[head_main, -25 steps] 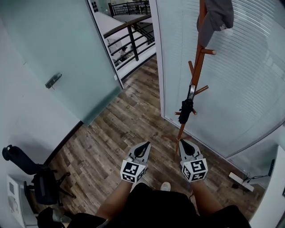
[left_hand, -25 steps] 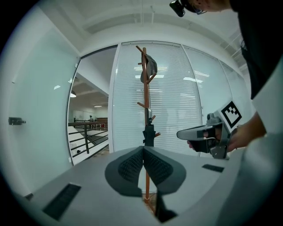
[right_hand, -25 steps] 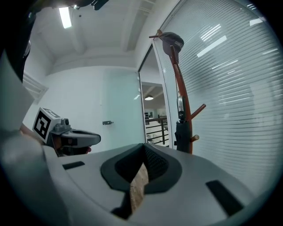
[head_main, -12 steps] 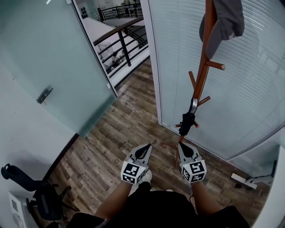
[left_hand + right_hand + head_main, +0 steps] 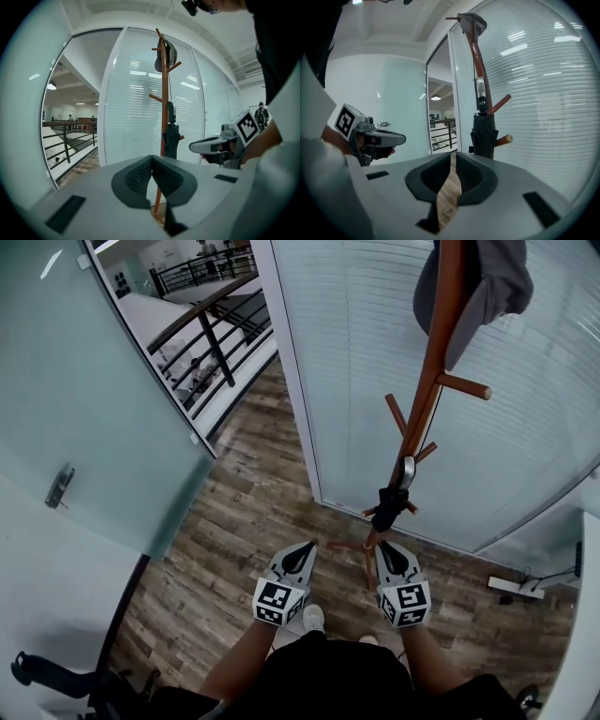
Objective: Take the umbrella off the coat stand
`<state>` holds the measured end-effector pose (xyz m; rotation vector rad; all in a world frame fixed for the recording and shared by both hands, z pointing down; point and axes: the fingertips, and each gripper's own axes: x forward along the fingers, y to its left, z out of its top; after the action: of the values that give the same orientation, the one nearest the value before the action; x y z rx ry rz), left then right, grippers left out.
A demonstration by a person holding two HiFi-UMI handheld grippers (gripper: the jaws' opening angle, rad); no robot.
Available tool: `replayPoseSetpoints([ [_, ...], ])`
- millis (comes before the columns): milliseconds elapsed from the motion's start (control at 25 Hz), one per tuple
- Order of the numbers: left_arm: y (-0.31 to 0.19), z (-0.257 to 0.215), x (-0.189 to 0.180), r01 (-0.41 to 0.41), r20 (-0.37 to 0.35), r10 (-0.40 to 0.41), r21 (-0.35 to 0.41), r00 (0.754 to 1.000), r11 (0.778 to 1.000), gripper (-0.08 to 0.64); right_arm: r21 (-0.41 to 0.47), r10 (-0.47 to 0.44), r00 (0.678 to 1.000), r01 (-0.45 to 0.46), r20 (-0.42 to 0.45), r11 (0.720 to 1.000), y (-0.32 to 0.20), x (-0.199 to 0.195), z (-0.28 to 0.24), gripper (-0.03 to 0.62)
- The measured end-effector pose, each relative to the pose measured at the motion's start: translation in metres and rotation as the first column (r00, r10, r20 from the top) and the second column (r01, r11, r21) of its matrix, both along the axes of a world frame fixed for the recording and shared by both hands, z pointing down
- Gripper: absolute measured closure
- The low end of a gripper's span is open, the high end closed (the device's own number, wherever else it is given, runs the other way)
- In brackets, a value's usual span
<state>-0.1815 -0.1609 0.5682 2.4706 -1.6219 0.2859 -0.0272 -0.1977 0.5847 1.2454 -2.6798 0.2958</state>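
While both grippers are held level and side by side over the wood-plank floor (image 5: 234,521), the left gripper (image 5: 309,545) has its jaws pressed together and holds nothing, and the right gripper (image 5: 383,546) has its jaws all but together, with only a thin slit between them and nothing in it. One wooden coat stand (image 5: 427,399) rises directly ahead, close against a glass partition with slatted blinds (image 5: 356,352). One black folded umbrella (image 5: 387,508) hangs against the pole at the lower pegs, silver handle (image 5: 405,472) uppermost, clear of the floor and apart from both grippers. One grey cap (image 5: 502,282) hangs at the top of the stand, well above the umbrella. Nothing stands between the jaws and the umbrella; the stand's base legs (image 5: 352,546) spread on the floor just beyond the jaw tips. One frosted glass door (image 5: 94,409) with one lever handle (image 5: 59,487) stands open at the left, and one dark railing (image 5: 216,329) runs beyond it. One black office chair (image 5: 56,681) sits at lower left, well apart, and one white power strip (image 5: 514,587) lies by the partition at the right.
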Motion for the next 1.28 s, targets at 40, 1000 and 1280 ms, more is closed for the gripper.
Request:
replayPoseSetpoints([
  [40,-0.003,0.003,0.0,-0.017,-0.004,0.017,-0.004,1.0,1.0,0.548,0.004,0.029,1.0,-0.029,-0.008,1.0,-0.003,0.002,0.002,0.559],
  [1000,-0.041,0.041,-0.008,-0.319,-0.039,0.317,-0.112,0.948,0.941,0.548,-0.013,0.45,0.892,-0.45,-0.04,0.893,-0.098,0.021,0.041,0.316],
  [1280,-0.038,0.059,-0.005,-0.303,-0.023,0.303,-0.151,0.953,0.941,0.548,0.034,0.452,0.89,-0.451,-0.058,0.892,-0.107,0.015,0.044,0.322],
])
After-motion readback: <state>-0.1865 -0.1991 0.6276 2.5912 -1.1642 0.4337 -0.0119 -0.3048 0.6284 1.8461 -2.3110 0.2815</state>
